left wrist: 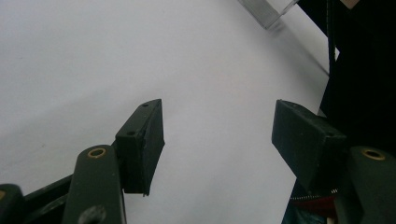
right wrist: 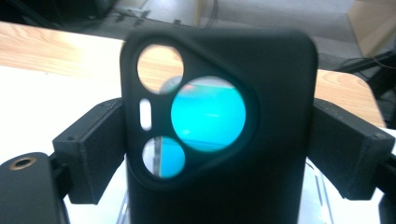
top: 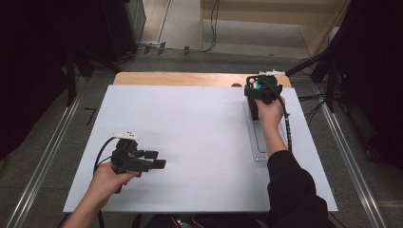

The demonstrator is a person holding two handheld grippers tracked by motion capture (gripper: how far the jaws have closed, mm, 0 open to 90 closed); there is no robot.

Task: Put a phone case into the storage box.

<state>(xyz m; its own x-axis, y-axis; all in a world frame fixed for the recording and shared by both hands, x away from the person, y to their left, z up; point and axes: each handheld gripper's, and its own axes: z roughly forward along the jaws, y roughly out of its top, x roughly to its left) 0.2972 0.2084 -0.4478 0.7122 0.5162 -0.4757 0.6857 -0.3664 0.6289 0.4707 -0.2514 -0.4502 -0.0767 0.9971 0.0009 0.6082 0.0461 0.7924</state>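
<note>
A black phone case with round camera cutouts stands upright between the jaws of my right gripper, and both pads touch its side edges. From above, the right gripper is at the far right of the white table top, holding the case over the far end of a clear tray. My left gripper hovers low near the front left and points right. Its jaws are open, with only bare white surface between them.
The clear tray lies lengthwise along the table's right side under the right forearm. A wooden strip runs along the table's far edge. Cables, stands and metal rails surround the table on the floor.
</note>
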